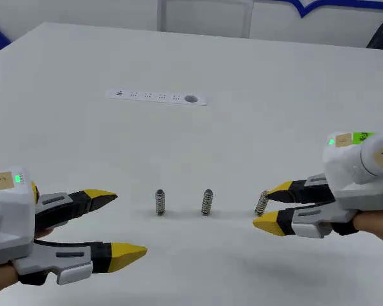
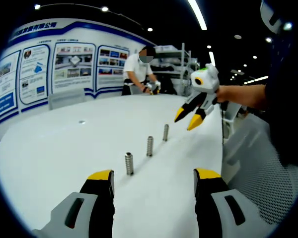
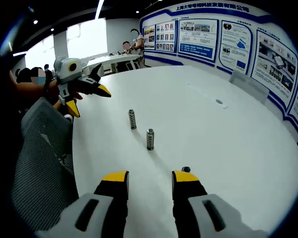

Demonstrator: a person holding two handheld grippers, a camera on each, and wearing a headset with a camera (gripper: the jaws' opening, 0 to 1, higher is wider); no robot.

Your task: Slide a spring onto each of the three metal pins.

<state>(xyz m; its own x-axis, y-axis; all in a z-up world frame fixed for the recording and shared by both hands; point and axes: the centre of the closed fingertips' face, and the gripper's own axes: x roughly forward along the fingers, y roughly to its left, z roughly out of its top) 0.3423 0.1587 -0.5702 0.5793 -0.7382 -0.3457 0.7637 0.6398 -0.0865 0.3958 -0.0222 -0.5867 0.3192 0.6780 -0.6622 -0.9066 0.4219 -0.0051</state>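
Three pins (image 1: 207,202) in row on table (image 1: 255,76); power strip (image 1: 156,97) behind.

We see a white table (image 1: 274,95) with a flat white power strip (image 1: 156,97) lying toward its far side. Nearer us, three spring-wrapped pins stand in a row: the left pin (image 1: 160,202), the middle pin (image 1: 207,202), and the right pin (image 1: 262,203), which seems to lean, though it is partly hidden.
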